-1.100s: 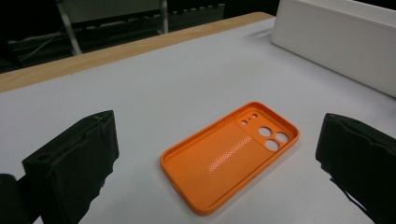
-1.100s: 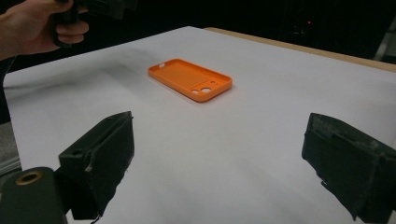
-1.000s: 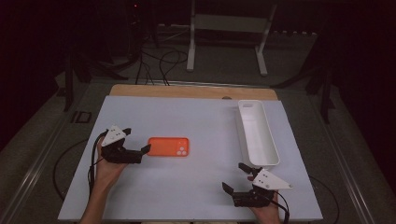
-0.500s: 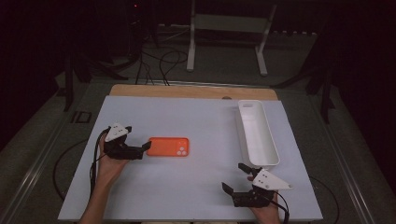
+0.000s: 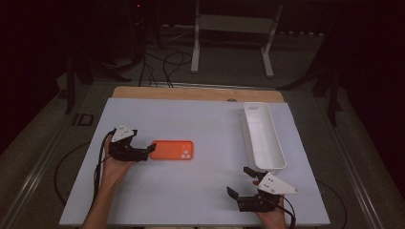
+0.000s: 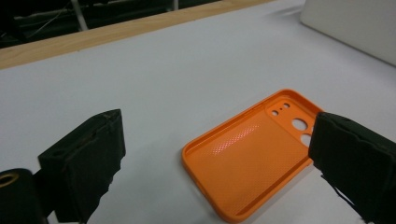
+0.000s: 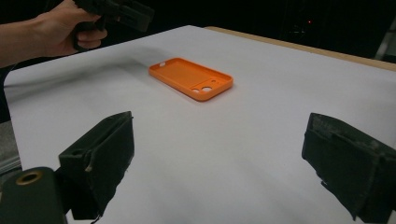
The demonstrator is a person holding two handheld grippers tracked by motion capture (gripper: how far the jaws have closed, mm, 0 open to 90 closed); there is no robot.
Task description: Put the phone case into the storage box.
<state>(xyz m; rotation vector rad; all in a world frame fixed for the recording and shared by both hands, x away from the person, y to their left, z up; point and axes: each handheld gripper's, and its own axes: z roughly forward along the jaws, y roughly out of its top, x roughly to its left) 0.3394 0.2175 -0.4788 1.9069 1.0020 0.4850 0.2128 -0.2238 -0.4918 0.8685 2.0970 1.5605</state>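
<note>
Just left gripper (image 5: 147, 153) at case (image 5: 173, 150) edge

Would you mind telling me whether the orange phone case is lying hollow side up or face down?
Hollow side up: the phone case shows its raised rim and dotted inner surface.

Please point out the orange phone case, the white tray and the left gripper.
orange phone case (image 5: 172, 150): high view, middle of its inner face.
white tray (image 5: 274, 161): high view, bare floor near its front end.
left gripper (image 5: 147, 151): high view, midway between its fingertips.

The left claw (image 6: 219, 158) hides the orange phone case's (image 6: 247, 158) camera-end corner.
</note>
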